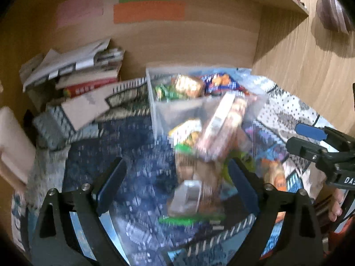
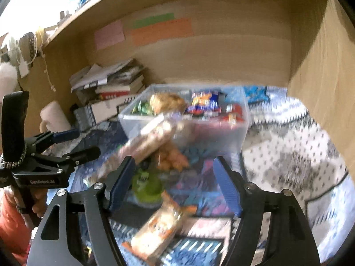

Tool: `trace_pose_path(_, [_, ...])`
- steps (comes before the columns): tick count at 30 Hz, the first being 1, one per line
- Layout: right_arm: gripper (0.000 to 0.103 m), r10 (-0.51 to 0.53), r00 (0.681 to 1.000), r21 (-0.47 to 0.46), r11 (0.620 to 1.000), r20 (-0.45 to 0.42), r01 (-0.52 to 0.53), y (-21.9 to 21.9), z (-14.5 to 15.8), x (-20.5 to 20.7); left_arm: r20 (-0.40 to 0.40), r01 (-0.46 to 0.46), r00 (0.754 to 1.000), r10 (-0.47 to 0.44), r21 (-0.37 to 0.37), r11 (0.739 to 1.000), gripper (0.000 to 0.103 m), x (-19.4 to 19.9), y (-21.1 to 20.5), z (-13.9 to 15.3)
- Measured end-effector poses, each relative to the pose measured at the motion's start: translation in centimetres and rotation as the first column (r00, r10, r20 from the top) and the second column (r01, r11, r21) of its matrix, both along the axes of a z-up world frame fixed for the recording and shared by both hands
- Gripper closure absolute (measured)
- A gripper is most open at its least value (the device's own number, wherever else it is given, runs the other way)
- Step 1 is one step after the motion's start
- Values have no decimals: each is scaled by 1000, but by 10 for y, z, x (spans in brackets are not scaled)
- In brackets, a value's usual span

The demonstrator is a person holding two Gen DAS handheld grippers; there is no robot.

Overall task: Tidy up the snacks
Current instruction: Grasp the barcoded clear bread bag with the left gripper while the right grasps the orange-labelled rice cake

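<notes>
A clear plastic bin stands on the patterned cloth and holds several snack packs. A long brown-and-white pack leans against its front wall. More packs lie in front of the bin: a brown pack, an orange-and-white pack, a green pack. My left gripper is open and empty above the loose packs; it shows at the left of the right wrist view. My right gripper is open and empty over the orange-and-white pack; it shows at the right of the left wrist view. Both views are motion-blurred.
A stack of books and papers lies at the back left of the wooden alcove. A cardboard piece leans beside it. A wooden side wall stands at the right. Coloured paper strips are on the back wall.
</notes>
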State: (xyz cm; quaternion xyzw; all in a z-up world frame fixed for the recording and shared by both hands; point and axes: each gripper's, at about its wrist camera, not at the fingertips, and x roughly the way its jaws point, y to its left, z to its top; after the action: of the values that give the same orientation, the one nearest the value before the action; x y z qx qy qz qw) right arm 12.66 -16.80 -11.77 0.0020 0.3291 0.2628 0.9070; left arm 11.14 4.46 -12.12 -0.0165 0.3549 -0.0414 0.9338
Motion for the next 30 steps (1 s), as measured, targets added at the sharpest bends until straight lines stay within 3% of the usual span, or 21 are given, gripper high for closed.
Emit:
trace_pose_path(10, [33, -15, 987, -31, 999, -159, 10, 15, -57, -15, -73, 30, 997, -30, 2, 1000, 9, -2, -12, -38])
trace_pose_path(16, [35, -28, 993, -95, 995, -117, 17, 19, -61, -24, -69, 36, 997, -34, 40, 999, 9, 14, -23, -50])
trace_pose_path(18, [49, -36, 994, -117, 993, -105, 23, 17, -62, -24, -73, 28, 997, -26, 26, 999, 14, 18, -22, -54])
trace_pose_path(20, [63, -44, 994, -130, 991, -102, 30, 14, -62, -23, -98, 33, 995, -33, -2, 999, 34, 22, -19, -58])
trace_pose_path(21, [69, -50, 993, -129, 991, -104, 36, 9, -62, -21, -102, 34, 994, -35, -8, 999, 36, 22, -17, -59])
trace_pose_path(26, [70, -66, 991, -91, 994, -112, 56, -5, -59, -13, -80, 28, 996, -29, -9, 1000, 48, 12, -14, -57])
trace_pose_path(30, [71, -73, 992, -69, 995, -102, 66, -13, -53, -7, -68, 5, 998, -5, 2, 1000, 51, 2, -9, -50])
